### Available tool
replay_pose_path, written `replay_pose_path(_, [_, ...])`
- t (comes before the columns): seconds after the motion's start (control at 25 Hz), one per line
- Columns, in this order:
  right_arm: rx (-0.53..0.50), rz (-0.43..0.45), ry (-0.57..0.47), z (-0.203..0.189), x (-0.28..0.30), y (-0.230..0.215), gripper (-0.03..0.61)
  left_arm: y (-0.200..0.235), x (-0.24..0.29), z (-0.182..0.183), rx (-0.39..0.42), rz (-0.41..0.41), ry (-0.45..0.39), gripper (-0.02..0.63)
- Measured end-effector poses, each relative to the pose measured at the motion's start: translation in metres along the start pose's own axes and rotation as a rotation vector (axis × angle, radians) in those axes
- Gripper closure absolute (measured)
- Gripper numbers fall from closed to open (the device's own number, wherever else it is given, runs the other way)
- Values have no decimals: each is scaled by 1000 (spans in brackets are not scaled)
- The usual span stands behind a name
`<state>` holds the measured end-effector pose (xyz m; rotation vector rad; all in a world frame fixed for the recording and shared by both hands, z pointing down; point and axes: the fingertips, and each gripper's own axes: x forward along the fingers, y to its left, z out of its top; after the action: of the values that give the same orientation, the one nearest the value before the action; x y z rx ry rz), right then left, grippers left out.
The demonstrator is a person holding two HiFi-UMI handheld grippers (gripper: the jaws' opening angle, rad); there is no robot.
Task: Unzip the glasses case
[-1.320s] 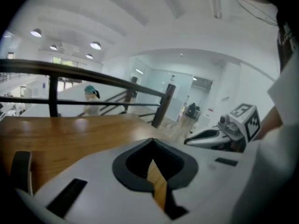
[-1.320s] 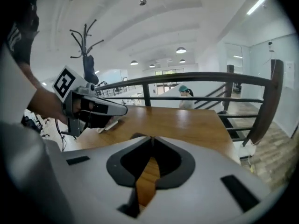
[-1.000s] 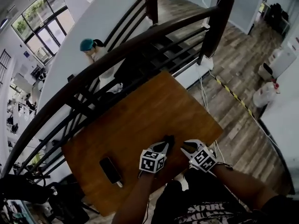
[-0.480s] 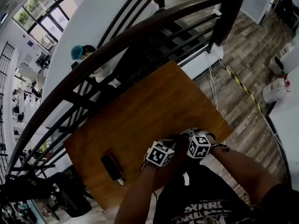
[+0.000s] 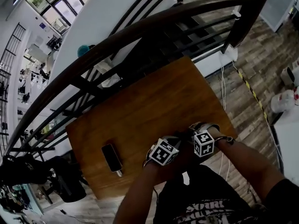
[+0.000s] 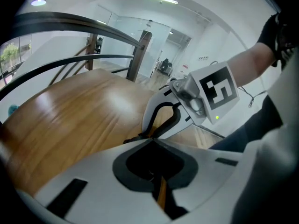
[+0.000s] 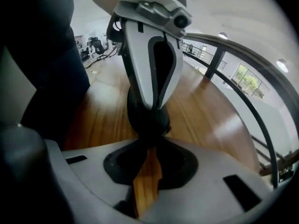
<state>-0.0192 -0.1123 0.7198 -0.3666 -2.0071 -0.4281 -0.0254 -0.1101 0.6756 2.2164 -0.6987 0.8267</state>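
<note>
**Over the near right corner of the tabletop: two small bites on one case**

Over the near right part of the tabletop (image 5: 140, 106) we have both tools tip to tip. The glasses case (image 7: 147, 118) shows as a dark rounded lump exactly where they meet. Our left gripper (image 6: 150, 139) has its jaws drawn together on the case from above. Our right gripper (image 7: 147, 146) has its jaws closed to a thin slit, with the tips on the same dark lump. We cannot tell whether those tips hold the zipper pull or only fabric.

We judge a slip to be the main risk. Both bites are small, so a tug along the zip may pull the tab out of the right jaws or drag the case out of the left. If the right jaws hold fabric, pulling only stretches the case. We are also close to the near edge, so a dropped case may go over it. A dark flat device (image 5: 111, 157) lies well to the left, out of the way.
</note>
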Motion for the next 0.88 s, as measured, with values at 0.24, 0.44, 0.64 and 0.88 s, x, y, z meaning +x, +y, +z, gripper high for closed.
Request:
replay_pose_path(0.24, [-4, -13, 0, 0, 1, -1, 535, 3, -3, 2, -30, -27, -1, 609])
replay_pose_path(0.44, [128, -41, -6, -6, -1, -5, 550, 4, 1, 10, -19, -19, -14, 609])
replay_pose_path(0.64, [293, -101, -16, -1, -2, 1, 560, 1, 0, 1, -7, -17, -11, 609])
replay_pose_path(0.88, [344, -135, -24, -8, 0, 4, 563, -1, 6, 1, 17, -30, -6, 609])
